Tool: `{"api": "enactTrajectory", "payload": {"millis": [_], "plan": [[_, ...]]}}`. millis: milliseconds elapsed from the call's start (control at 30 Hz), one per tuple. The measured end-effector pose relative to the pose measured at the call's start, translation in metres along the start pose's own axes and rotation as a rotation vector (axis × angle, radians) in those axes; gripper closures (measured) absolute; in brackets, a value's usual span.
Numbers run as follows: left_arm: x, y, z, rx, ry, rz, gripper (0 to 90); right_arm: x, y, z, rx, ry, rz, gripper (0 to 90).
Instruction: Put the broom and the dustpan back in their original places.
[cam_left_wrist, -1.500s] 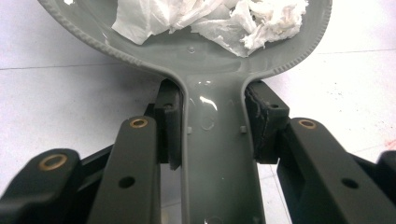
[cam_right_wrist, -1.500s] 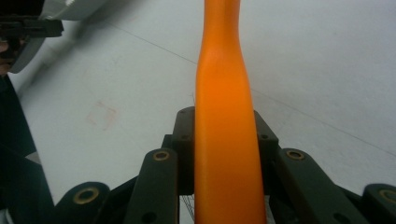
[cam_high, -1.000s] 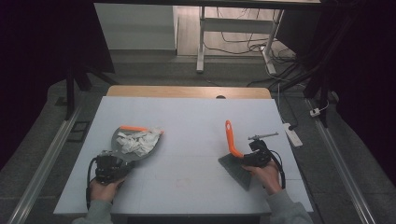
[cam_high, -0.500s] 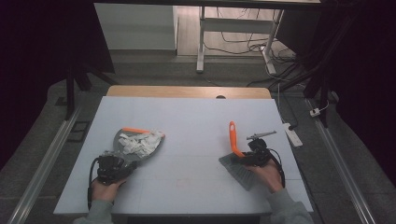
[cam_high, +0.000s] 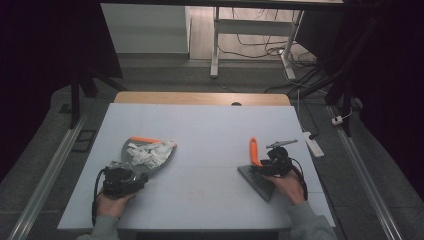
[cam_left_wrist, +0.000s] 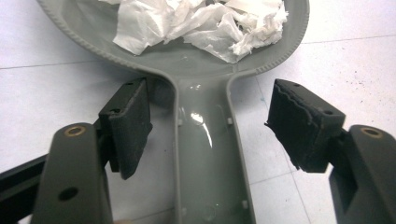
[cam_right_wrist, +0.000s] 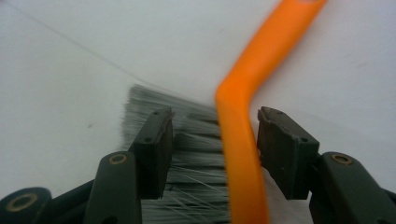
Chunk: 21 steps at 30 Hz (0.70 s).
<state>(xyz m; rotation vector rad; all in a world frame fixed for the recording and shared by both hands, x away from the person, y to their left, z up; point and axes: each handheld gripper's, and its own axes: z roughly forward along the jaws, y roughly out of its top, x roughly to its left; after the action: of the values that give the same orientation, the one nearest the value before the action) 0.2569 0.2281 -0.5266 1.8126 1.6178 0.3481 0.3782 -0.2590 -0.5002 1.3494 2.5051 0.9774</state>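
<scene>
— Opening both now? Where's the dustpan (cam_high: 134, 159)?

— Front-left on the table (cam_high: 210, 125), paper scraps (cam_left_wrist: 201, 23) inside. My left gripper (cam_left_wrist: 210, 130) has just spread off its handle. Right gripper (cam_right_wrist: 212, 149), wide, straddles the brush (cam_right_wrist: 238, 140), loose.

— How many dustpans?
— One grey dustpan (cam_high: 131, 156); its handle runs between the left gripper's (cam_high: 121, 181) fingers (cam_left_wrist: 128, 123).
— And brushes?
— One brush (cam_high: 256, 167), orange handle, grey bristles, lying between the right gripper's (cam_high: 274, 162) fingers (cam_right_wrist: 154, 149).
— Paper?
— One heap of crumpled white paper scraps (cam_left_wrist: 196, 23) in the pan, beyond the left fingers; the single pieces can't be counted.
— Grippers and hands?
— Two of each, on one bench (cam_high: 210, 130).
</scene>
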Motion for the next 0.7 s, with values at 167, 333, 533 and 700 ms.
{"api": "enactTrajectory", "payload": {"millis": [167, 333, 533, 700], "plan": [[-0.002, -0.002, -0.008, -0.009, 0.005, 0.036, 27.6, 0.0, -0.001, -0.006, -0.036, 0.003, -0.004, 46.6], [-0.003, -0.003, -0.019, -0.018, 0.001, 0.097, 28.6, 0.002, -0.001, -0.015, -0.082, 0.032, -0.033, 47.1], [-0.006, 0.0, -0.031, -0.034, -0.056, 0.185, 30.1, 0.012, -0.006, -0.022, -0.124, 0.049, -0.123, 47.7], [-0.01, 0.004, -0.032, -0.024, -0.157, 0.266, 30.6, 0.023, -0.016, -0.025, -0.141, 0.083, -0.179, 47.8]]}}
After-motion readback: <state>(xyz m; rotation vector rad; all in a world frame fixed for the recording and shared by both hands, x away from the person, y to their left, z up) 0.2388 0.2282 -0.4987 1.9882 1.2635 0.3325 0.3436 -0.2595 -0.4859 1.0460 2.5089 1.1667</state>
